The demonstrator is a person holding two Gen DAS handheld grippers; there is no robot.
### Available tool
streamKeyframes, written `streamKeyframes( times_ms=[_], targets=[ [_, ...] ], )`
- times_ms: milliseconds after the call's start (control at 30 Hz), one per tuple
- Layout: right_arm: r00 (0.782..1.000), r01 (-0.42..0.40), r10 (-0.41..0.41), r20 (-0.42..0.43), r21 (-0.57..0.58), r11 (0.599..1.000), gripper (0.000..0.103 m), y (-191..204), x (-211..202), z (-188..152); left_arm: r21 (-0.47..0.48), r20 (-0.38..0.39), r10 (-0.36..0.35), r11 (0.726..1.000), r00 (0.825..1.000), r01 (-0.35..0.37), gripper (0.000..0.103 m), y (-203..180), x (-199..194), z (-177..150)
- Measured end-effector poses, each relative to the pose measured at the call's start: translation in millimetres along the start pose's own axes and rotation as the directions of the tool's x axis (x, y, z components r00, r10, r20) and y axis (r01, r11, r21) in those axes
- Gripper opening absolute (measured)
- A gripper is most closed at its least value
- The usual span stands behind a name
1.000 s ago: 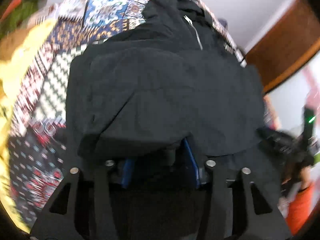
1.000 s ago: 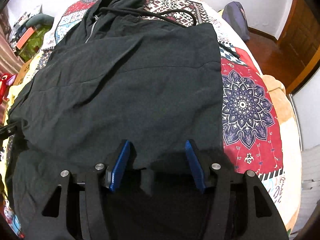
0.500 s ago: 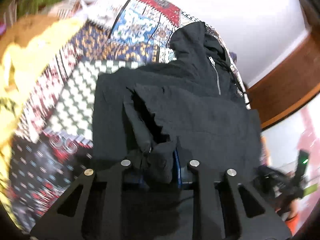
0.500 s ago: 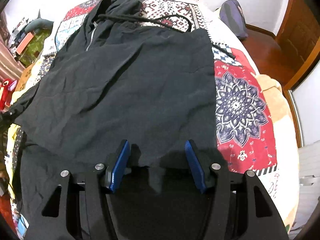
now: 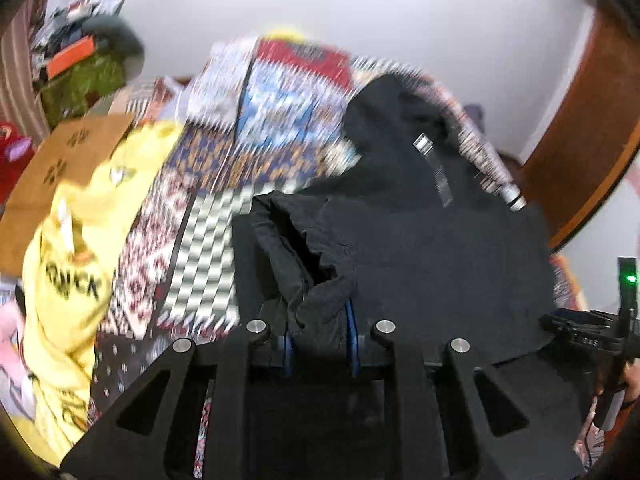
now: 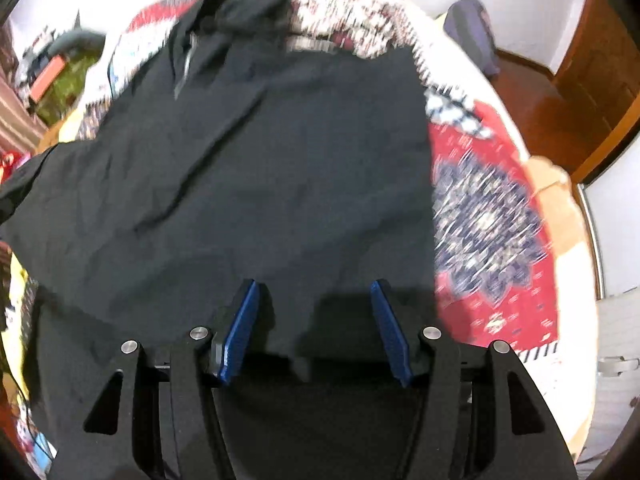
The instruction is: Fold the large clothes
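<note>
A black zip-up hoodie lies spread on a patterned bedspread, hood at the far end. My left gripper is shut on a bunched fold of the hoodie's left edge and holds it raised. In the right wrist view the hoodie fills the middle. My right gripper is open, its blue pads apart over the hoodie's near hem with black cloth between them.
A yellow garment and a cardboard box lie at the left of the bed. A dark bag sits at the far right. A wooden door stands at the right. Both views are motion blurred.
My left gripper closed on the hoodie's edge and lifted it back, tilting up toward the wall. My right gripper stayed open and rose a little over the hem.
</note>
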State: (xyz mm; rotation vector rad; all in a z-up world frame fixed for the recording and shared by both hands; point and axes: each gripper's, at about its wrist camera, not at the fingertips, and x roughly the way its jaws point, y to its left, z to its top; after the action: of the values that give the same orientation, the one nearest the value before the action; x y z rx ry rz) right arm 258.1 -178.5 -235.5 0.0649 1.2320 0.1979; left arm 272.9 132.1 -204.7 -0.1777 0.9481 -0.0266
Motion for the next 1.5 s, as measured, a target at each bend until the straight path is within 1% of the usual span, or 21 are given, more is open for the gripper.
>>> streamKeyframes(
  times_ms=[100,133,167,200,233,333,400,467,600,667,733,833,900,933,967,1000,1067,1167,1300,1400,1500],
  targets=[
    [0.999,0.038,-0.037,0.029,-0.046,0.998,0.057,8,2,-7,0.002,-0.107,0.041,0.999,0.993,-0.041,0.03,10,28,-20],
    [0.997,0.073,-0.072,0.029,-0.059,0.996,0.058,10,1,-7,0.004,-0.137,0.046,0.999,0.99,-0.046,0.036,13,35,-27],
    [0.997,0.075,-0.074,0.026,-0.065,0.995,0.058,10,0,-6,0.007,-0.153,0.059,0.998,0.987,-0.059,0.043,15,39,-31],
    [0.997,0.071,-0.07,0.018,-0.065,0.995,0.058,10,0,-5,0.016,-0.159,0.08,0.997,0.984,-0.079,0.047,16,41,-35],
    [0.998,0.066,-0.065,0.01,-0.062,0.996,0.058,9,-1,-4,0.026,-0.159,0.101,0.995,0.982,-0.098,0.053,17,39,-37],
    [0.999,0.044,-0.044,-0.009,-0.044,0.998,0.058,3,-5,3,0.079,-0.166,0.141,0.989,0.976,-0.129,0.054,14,29,-35],
    [0.999,0.035,-0.035,0.0,-0.039,0.999,0.058,3,-10,7,0.131,-0.16,0.174,0.979,0.972,-0.153,0.054,10,21,-30],
    [0.999,0.032,-0.031,0.025,-0.043,0.999,0.058,3,-19,13,0.181,-0.143,0.196,0.969,0.97,-0.169,0.054,3,12,-22],
    [0.995,0.032,-0.025,0.095,-0.073,0.997,0.058,8,-41,34,0.275,-0.07,0.221,0.942,0.973,-0.194,0.055,-16,-9,6],
    [0.992,0.021,-0.01,0.129,-0.085,0.996,0.058,10,-51,48,0.293,-0.035,0.206,0.938,0.978,-0.187,0.062,-27,-19,25],
    [0.986,0.011,0.004,0.164,-0.089,0.996,0.058,11,-61,65,0.295,0.006,0.171,0.941,0.985,-0.165,0.068,-38,-28,48],
    [0.976,0.008,0.011,0.217,-0.086,0.996,0.058,11,-70,92,0.28,0.043,0.131,0.95,0.99,-0.138,0.071,-50,-30,83],
    [0.966,0.002,0.019,0.259,-0.081,0.997,0.058,12,-75,110,0.255,0.043,0.092,0.962,0.995,-0.1,0.071,-57,-25,105],
    [0.959,-0.003,0.025,0.281,-0.078,0.997,0.058,12,-76,120,0.24,0.035,0.059,0.968,0.998,-0.066,0.072,-61,-19,119],
    [0.956,-0.001,0.024,0.292,-0.078,0.997,0.058,15,-75,129,0.236,0.026,0.044,0.971,0.999,-0.049,0.072,-65,-13,129],
    [0.953,-0.001,0.025,0.301,-0.08,0.997,0.058,17,-74,139,0.232,0.017,0.032,0.972,0.999,-0.035,0.072,-67,-4,140],
    [0.949,-0.009,0.034,0.312,-0.081,0.997,0.058,21,-70,155,0.224,0.002,0.038,0.974,0.999,-0.038,0.072,-74,16,158],
    [0.948,-0.041,0.061,0.311,-0.071,0.997,0.058,24,-57,177,0.201,-0.03,0.024,0.979,0.999,-0.017,0.072,-80,49,181],
    [0.959,-0.067,0.074,0.272,-0.033,0.997,0.058,29,-23,209,0.142,-0.082,-0.031,0.989,0.996,0.043,0.072,-84,96,201],
    [0.971,-0.07,0.072,0.229,-0.016,0.997,0.058,33,6,232,0.136,-0.103,-0.025,0.99,0.994,0.039,0.072,-93,128,209],
    [0.977,-0.103,0.097,0.191,0.023,0.994,0.058,33,32,250,0.153,-0.109,-0.009,0.988,0.994,0.025,0.072,-102,158,211]
  ],
)
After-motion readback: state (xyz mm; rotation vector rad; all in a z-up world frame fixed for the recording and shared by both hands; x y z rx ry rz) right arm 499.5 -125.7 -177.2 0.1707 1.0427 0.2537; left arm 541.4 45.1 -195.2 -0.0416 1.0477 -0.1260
